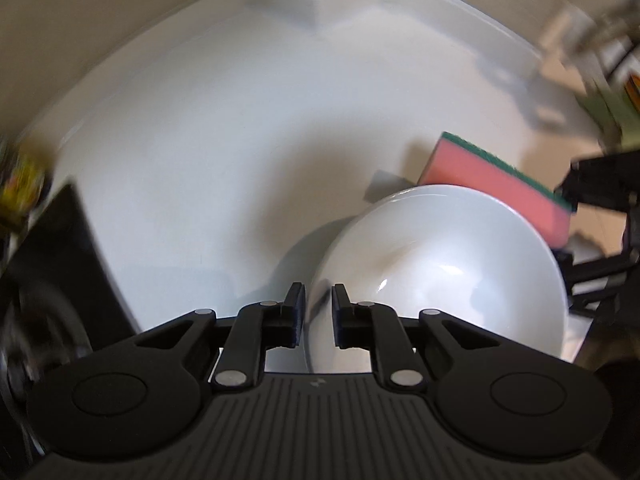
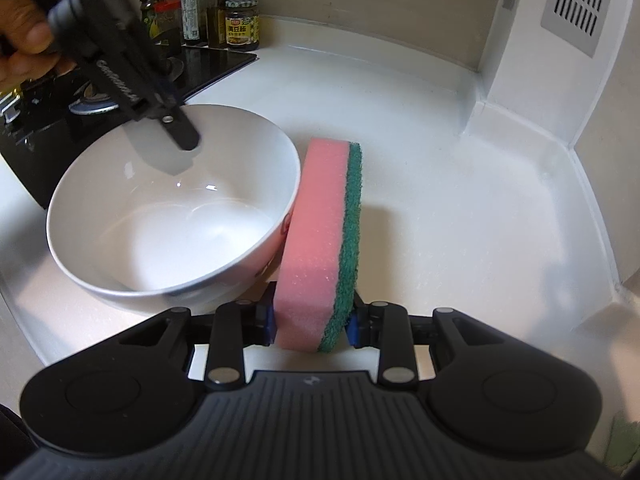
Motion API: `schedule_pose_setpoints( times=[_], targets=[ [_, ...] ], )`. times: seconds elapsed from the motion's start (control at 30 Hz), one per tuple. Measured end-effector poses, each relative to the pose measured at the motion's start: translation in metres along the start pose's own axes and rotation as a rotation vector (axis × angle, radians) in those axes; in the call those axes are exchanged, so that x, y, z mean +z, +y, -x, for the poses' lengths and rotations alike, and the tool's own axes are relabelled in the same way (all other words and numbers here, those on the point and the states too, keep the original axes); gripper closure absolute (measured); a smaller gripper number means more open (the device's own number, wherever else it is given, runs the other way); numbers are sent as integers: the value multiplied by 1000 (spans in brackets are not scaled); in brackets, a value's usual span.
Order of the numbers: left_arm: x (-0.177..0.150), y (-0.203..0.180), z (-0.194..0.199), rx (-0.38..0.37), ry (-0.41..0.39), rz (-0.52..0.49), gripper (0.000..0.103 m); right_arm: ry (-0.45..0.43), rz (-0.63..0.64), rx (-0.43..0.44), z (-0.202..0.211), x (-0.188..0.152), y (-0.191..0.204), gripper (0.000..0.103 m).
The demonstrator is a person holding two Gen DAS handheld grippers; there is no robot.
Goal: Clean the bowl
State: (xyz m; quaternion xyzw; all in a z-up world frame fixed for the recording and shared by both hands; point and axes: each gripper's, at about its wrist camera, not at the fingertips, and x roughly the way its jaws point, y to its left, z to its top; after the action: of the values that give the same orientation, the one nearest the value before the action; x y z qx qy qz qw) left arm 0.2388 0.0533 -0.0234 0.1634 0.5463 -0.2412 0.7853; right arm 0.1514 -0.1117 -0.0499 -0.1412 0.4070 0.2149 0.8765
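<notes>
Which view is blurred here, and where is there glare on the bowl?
Left wrist view: edges smear with motion blur, while the bowl and left gripper stay fairly sharp; highlights sit on the bowl's inner wall. Right wrist view: sharp, with small glints inside the bowl and fisheye-bent counter edges.

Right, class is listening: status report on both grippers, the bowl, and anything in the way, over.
Left gripper shut on bowl rim. Right gripper shut on sponge, outside the bowl, against its wall. Nothing blocking; stove behind.
</notes>
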Motion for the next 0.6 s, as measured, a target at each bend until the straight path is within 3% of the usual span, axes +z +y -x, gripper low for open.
schedule_pose_setpoints(
  times=[0.13, 0.3, 0.33, 0.47, 0.6],
  targets=[
    [2, 2, -4, -5, -15, 38, 85, -3, -11, 4, -2, 3, -3, 75],
    [-8, 13, -3, 124, -110, 309, 83, -6, -25, 8, -4, 7, -7, 75],
    [-9, 10, -3, 141, -102, 317, 84, -6, -24, 4, -5, 8, -8, 75],
    [-15, 9, 1, 80, -61, 345, 90, -2, -25, -2, -9, 10, -10, 75],
    [-23, 6, 6, 82, -61, 307, 95, 0, -22, 4, -11, 9, -11, 75]
  ],
)
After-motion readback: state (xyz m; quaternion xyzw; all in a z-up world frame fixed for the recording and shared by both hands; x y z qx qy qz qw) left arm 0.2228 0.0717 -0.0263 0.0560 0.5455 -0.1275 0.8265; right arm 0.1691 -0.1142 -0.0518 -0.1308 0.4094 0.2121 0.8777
